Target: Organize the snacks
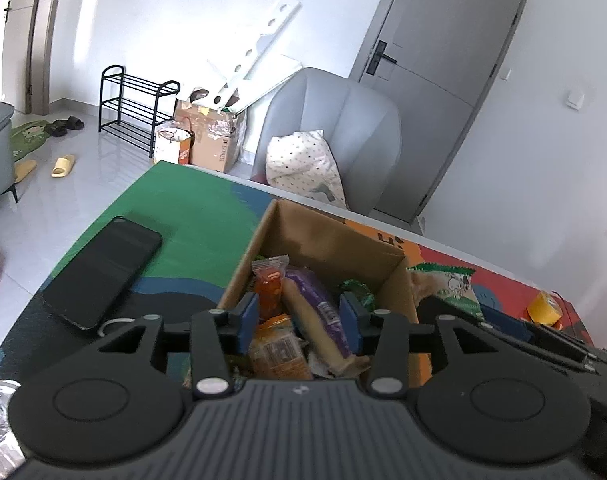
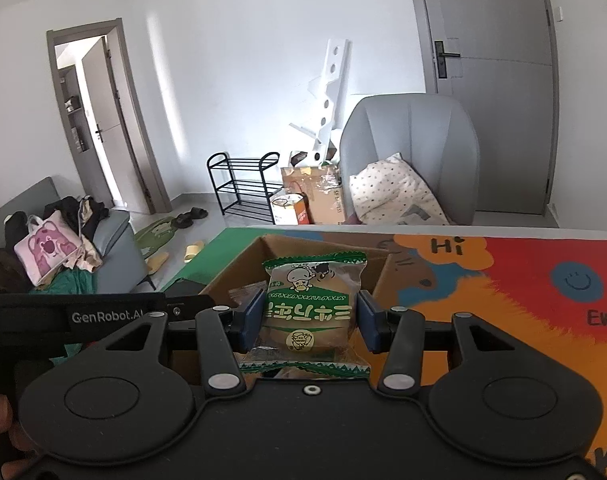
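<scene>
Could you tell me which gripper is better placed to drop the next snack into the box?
The right gripper: it is shut on the green packet, held just before the box. The left gripper hangs open over the box with nothing gripped.

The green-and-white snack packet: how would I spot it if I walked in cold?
Find the colourful mat with the open cardboard box on it. Just above the box, the right gripper pinches a clear packet between blue fingers. Only it has green zigzag edges and a cartoon mushroom.
</scene>
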A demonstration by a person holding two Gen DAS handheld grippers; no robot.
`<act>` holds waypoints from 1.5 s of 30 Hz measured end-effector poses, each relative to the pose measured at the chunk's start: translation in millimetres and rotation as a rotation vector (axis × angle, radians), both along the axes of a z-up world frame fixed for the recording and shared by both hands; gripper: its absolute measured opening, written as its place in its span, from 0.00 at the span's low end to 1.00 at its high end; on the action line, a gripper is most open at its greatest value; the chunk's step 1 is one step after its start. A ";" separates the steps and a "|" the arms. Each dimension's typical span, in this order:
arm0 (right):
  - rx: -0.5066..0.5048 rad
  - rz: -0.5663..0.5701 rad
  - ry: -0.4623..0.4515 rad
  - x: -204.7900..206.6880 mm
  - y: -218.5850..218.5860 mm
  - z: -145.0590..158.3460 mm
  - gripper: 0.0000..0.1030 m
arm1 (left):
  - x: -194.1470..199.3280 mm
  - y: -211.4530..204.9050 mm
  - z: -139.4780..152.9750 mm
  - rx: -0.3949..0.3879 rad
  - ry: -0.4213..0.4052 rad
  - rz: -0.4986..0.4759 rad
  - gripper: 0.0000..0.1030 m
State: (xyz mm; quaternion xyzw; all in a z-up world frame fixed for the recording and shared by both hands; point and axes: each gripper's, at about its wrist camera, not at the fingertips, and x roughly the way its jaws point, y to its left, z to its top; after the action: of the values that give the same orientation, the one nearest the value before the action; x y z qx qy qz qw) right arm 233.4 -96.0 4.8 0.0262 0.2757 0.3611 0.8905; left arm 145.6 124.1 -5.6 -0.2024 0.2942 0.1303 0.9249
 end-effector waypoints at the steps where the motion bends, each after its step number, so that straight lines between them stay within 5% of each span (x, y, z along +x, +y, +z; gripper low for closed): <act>1: 0.003 0.005 0.004 -0.8 1.2 -0.3 0.46 | -1.3 0.9 0.2 0.000 0.000 0.001 0.46; 6: 0.021 0.043 0.032 -5.7 6.5 -0.6 0.53 | -9.0 3.6 -0.6 0.001 0.004 0.016 0.49; 22: 0.024 -0.063 0.045 -8.0 -34.7 -5.9 0.59 | -14.9 -7.3 -2.2 0.022 0.002 0.002 0.90; 26: 0.032 -0.090 0.050 -9.6 -48.7 -6.3 0.63 | -16.9 -13.4 -3.2 0.035 0.011 -0.024 0.92; 36: 0.045 -0.189 0.018 -28.0 -84.3 1.4 1.00 | -28.6 -31.5 -2.4 0.101 0.012 -0.103 0.96; 45: 0.010 -0.277 0.034 -49.8 -108.3 12.7 1.00 | -52.7 -49.4 10.4 0.171 0.018 -0.149 1.00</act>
State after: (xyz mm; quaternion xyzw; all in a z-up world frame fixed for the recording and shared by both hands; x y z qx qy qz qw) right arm 183.6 -204.3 17.5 0.0743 0.2827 0.2355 0.9269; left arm 92.8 74.7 4.8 -0.0991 0.3048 0.0875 0.9432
